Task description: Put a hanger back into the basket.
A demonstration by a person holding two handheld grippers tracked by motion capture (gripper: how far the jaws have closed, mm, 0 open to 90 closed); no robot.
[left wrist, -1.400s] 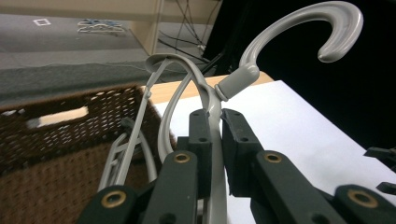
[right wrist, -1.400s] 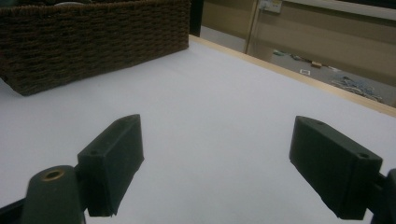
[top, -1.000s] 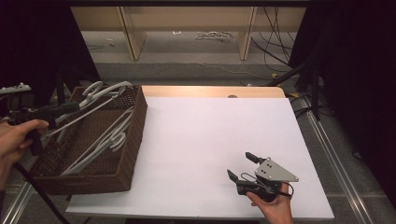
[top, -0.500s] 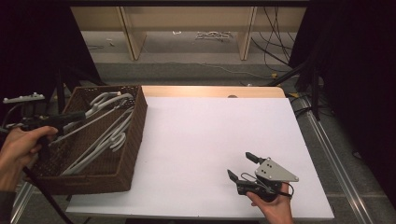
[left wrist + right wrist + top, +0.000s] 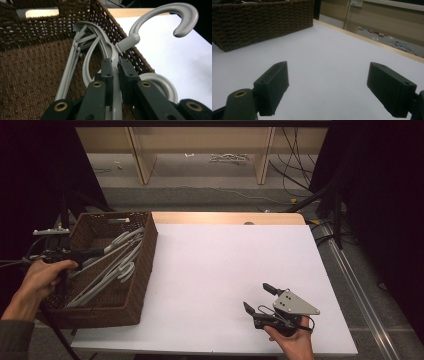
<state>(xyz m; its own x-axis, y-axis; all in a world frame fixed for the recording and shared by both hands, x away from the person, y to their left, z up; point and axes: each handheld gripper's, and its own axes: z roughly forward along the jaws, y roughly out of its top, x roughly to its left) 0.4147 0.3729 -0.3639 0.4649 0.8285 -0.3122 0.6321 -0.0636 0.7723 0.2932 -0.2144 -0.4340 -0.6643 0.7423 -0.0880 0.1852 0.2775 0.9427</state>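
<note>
Left gripper (image 5: 115,72): sinking since a second ago, now lower in the wicker basket (image 5: 145,270) at 9 o'clock, jaws clamping a grey hanger (image 5: 113,53) by its neck; lift-out likely beginning. Left gripper view is revealing the pinch; high view is not. Right gripper (image 5: 261,297): idling at 5 o'clock, jaws spread, empty.

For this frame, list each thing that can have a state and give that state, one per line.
Left gripper: shut on the grey hanger, inside the basket.
Grey hanger: clamped at its neck, hook above the basket rim.
Other hangers: lying loose in the basket.
Wicker basket: upright on the table's left side, holding hangers.
Right gripper: open, holding nothing, low over the white table.
</note>
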